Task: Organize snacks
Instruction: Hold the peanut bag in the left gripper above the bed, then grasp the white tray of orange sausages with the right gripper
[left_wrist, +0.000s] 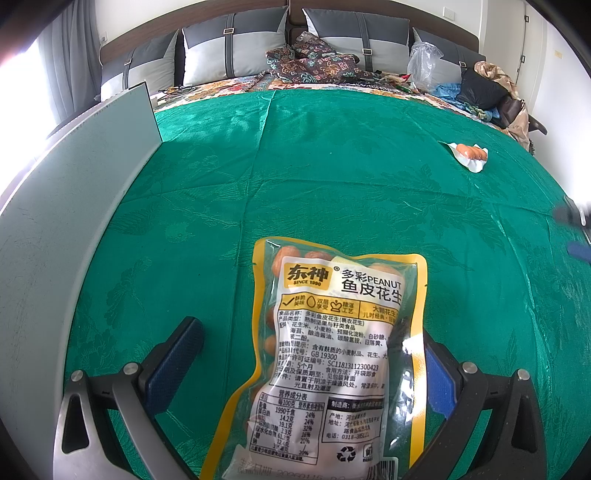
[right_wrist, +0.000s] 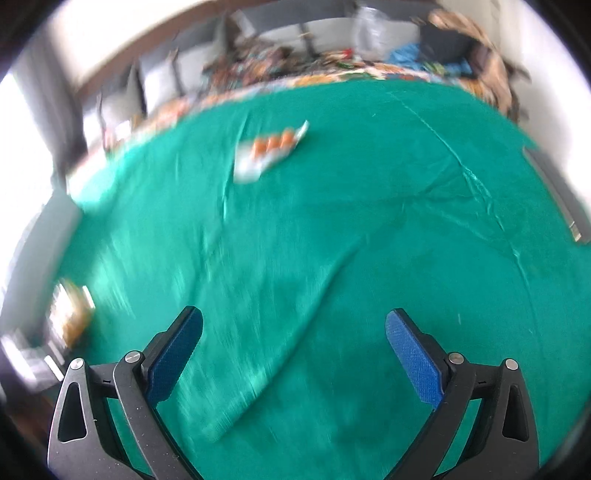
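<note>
Left gripper (left_wrist: 306, 347) has its fingers spread wide over the green cloth (left_wrist: 332, 177), with a yellow-edged peanut pack (left_wrist: 332, 354) lying between them, label up; the pack's right edge touches or overlaps the right finger (left_wrist: 439, 380), while the left finger (left_wrist: 173, 354) stands clear of it with bare cloth in the gap. Cannot tell whether the pack rests flat on the cloth or is lifted. A grey board (left_wrist: 74, 206) stands upright along the left side of the cloth and closes that edge. Ahead of the pack the cloth is open all the way to the far edge, where a patterned bedspread (left_wrist: 236, 83) and grey cushions (left_wrist: 229, 48) begin. A second snack pack (left_wrist: 471, 155), white with orange pieces, lies well apart at the far right near the cloth's edge. Right gripper (right_wrist: 293, 350) also has its fingers wide apart, nothing between them, only wrinkled green cloth below; that view is motion-blurred. In it the white-and-orange pack sits far ahead, left of centre, with clear cloth between it and the gripper. A blurred yellowish item (right_wrist: 72, 317) sits at the left edge; cannot tell what it is.
</note>
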